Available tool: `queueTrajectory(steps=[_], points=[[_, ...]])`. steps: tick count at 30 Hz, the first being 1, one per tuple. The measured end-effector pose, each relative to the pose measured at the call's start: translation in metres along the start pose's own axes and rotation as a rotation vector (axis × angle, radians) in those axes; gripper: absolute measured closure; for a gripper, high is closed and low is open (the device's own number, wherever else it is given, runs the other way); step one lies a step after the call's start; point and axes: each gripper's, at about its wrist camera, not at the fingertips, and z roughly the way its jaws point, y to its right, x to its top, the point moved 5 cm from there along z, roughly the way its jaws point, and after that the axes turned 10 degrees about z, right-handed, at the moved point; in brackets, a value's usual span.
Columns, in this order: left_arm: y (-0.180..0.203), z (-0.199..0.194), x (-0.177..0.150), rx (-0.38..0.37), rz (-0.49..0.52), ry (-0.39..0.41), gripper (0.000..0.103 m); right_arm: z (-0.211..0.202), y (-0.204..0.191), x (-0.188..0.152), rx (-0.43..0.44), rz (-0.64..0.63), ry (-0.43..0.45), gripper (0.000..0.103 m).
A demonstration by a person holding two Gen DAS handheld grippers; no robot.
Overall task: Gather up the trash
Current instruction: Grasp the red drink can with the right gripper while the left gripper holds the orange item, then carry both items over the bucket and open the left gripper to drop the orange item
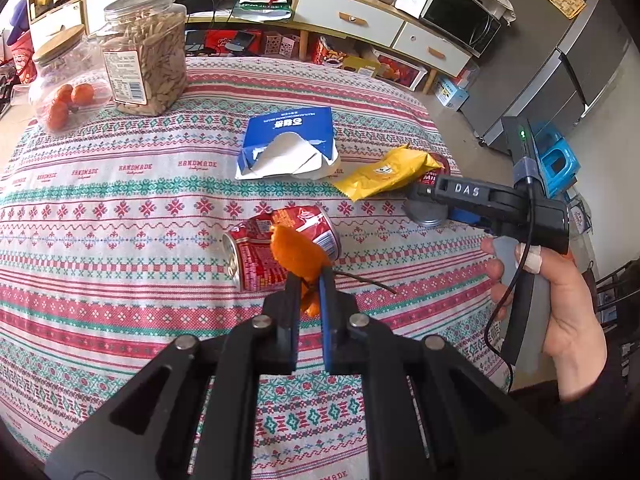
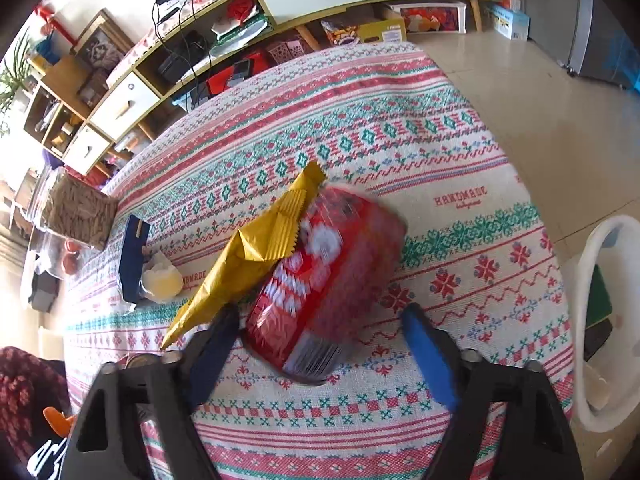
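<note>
**Trash on the patterned cloth, one piece already pinched**

Trash lies spread over the table (image 1: 120,208). A crushed red can (image 1: 280,248) rests on its side in the middle of the left wrist view; its long axis runs across the picture, a little slanted, with the opened top pointing to the lower left. The left gripper (image 1: 310,276) is closed tight on an orange peel (image 1: 294,252), which stands up out of the fingertips in front of that can. A thin dark twig (image 1: 372,282) lies on the cloth just beside the fingers.

A second can (image 2: 320,280) lies on its side near the table edge. In the right wrist view its long axis runs from upper right to lower left, and its base points toward the camera. It looks blurred. A yellow wrapper (image 2: 248,256) lies against its left side, pointing the same diagonal way. The right gripper (image 2: 320,344) is about half open, with the lower end of this can between the fingers; the pads do not press on it.

Farther back are a blue tissue pack (image 1: 288,136), a seed jar (image 1: 146,52) and a jar of tangerines (image 1: 66,84). A white bin (image 2: 600,320) stands beside the table.
</note>
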Motion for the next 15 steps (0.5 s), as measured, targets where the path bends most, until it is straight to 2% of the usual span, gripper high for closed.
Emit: queueTrajectory(steps=[1,2,15], points=[[-0.001,0.001,0.0,0.001,-0.001,-0.001,0.094,0.001,0.001,-0.002,-0.013,-0.006,-0.003,0.047],[-0.001,0.001,0.0,0.001,-0.003,-0.003,0.093,0.001,0.001,-0.004,-0.018,-0.015,0.0,0.048],[0.004,0.006,-0.001,0.005,0.009,-0.006,0.093,-0.037,0.01,-0.025,-0.039,-0.151,0.024,0.048]])
